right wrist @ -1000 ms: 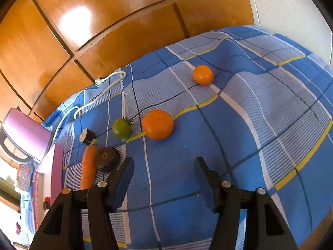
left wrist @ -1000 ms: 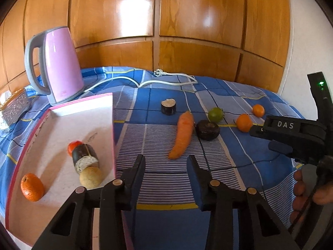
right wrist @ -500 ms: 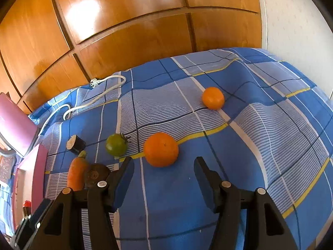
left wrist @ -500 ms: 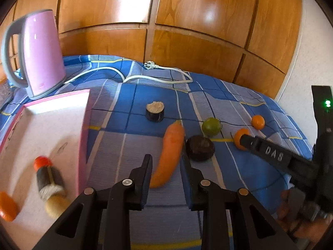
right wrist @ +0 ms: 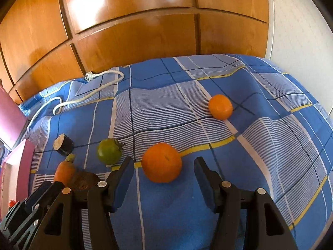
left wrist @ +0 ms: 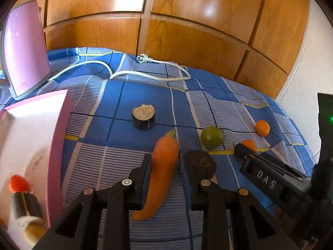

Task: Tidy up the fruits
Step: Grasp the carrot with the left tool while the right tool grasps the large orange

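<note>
My left gripper (left wrist: 165,162) is open with its fingers on either side of the carrot (left wrist: 161,177), which lies on the blue checked cloth (left wrist: 124,95). A dark round fruit (left wrist: 200,164) sits just right of the right finger. My right gripper (right wrist: 163,166) is open, its fingers straddling the near side of the big orange (right wrist: 162,162). A green tomato (right wrist: 109,151) lies to its left and a small orange (right wrist: 220,106) farther back right. The pink tray (left wrist: 62,137) at left holds a red fruit (left wrist: 18,183), a dark roll (left wrist: 24,209) and a pale fruit.
A dark cut cylinder (left wrist: 143,115) stands behind the carrot. A pink kettle (left wrist: 25,48) stands at back left with its white cable (left wrist: 145,73) across the cloth. Wooden panels (left wrist: 166,20) close the back, a white wall (right wrist: 301,31) the right.
My left gripper has moved forward until its fingers flank the carrot and has narrowed. My right gripper has come closer to the big orange, which now sits between its fingertips.
</note>
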